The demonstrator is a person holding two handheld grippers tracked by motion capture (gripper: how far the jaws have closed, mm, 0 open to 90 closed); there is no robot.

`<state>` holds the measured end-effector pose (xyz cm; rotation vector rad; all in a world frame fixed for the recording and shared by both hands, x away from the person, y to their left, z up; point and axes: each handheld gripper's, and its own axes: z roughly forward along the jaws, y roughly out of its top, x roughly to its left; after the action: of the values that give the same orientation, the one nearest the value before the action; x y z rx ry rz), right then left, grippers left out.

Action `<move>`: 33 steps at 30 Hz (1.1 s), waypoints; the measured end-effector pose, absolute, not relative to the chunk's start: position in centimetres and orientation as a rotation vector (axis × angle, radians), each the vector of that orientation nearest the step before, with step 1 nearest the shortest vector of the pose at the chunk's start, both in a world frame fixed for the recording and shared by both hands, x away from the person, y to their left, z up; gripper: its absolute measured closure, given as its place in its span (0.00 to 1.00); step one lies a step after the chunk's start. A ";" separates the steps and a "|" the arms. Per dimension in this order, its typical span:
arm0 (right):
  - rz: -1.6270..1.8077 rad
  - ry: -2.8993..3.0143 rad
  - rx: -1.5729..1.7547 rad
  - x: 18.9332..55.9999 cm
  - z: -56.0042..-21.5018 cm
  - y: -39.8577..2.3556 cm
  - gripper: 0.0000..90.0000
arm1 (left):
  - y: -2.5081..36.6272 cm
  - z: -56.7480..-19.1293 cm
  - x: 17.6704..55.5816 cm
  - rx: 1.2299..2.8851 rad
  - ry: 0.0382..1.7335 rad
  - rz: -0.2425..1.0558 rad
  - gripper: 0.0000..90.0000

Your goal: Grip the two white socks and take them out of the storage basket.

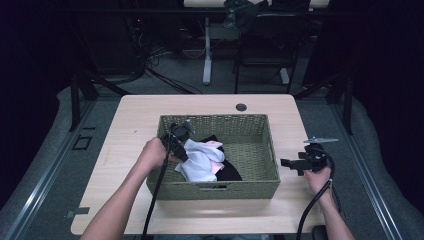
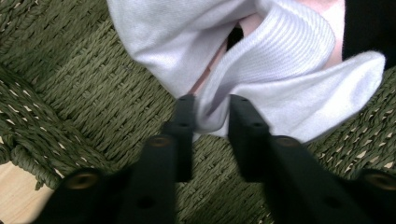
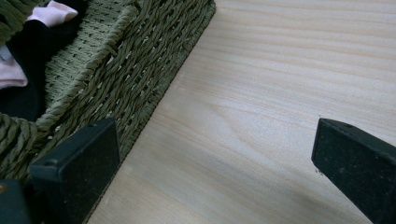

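The pale wooden rectangular surface (image 1: 125, 145) carries a large olive-green woven rectangular basket (image 1: 250, 185) at its middle, with its long front wall toward the person. The basket's right half shows bare woven floor; its left half holds a heap of clothing. In that heap, a white ribbed cotton garment (image 1: 200, 162) lies on top and toward the left, crumpled into folds. A black fabric piece (image 1: 231, 172) lies under and to the right of it, and another bit of black shows behind it. A pale pink cloth (image 1: 216, 146) peeks out along the white garment's right edge and between its folds.

The left tool (image 1: 181, 150) reaches down into the basket's left side, held by the left hand (image 1: 152, 154) at the rim. In the left gripper view its two black jaws are clenched on a fold of the white garment (image 2: 212, 114), which bunches between the pads just above the woven floor (image 2: 93, 93).

The right tool (image 1: 292, 164) hovers over bare surface just beside the basket's right wall (image 3: 140, 79), apart from it. Its jaws stand wide and released, nothing between them but wood (image 3: 261, 93).
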<state>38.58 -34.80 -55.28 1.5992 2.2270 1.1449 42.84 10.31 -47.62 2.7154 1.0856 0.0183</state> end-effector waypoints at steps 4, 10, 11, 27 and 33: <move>1.144 2.228 1.599 38.6 -55.3 -34.8 0.01 | 10.3 -47.5 42.5 2.711 1.058 0.036 0.96; 1.143 2.226 1.602 38.6 -55.3 -34.8 0.01 | 10.2 -46.7 41.8 2.721 1.025 0.065 0.97; 1.143 2.226 1.601 38.6 -55.3 -34.8 0.01 | 10.3 -46.5 41.7 2.725 1.017 0.072 0.97; 1.142 2.237 1.604 38.6 -55.3 -34.8 0.01 | 10.6 -42.9 40.5 2.693 0.963 0.060 0.97; 1.138 2.236 1.605 38.6 -55.4 -34.8 0.03 | 11.0 -41.7 40.2 2.688 0.946 0.064 0.97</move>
<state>38.63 -34.76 -55.36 1.6055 2.2355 1.1375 40.22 11.02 -41.69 2.6881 0.9463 0.0641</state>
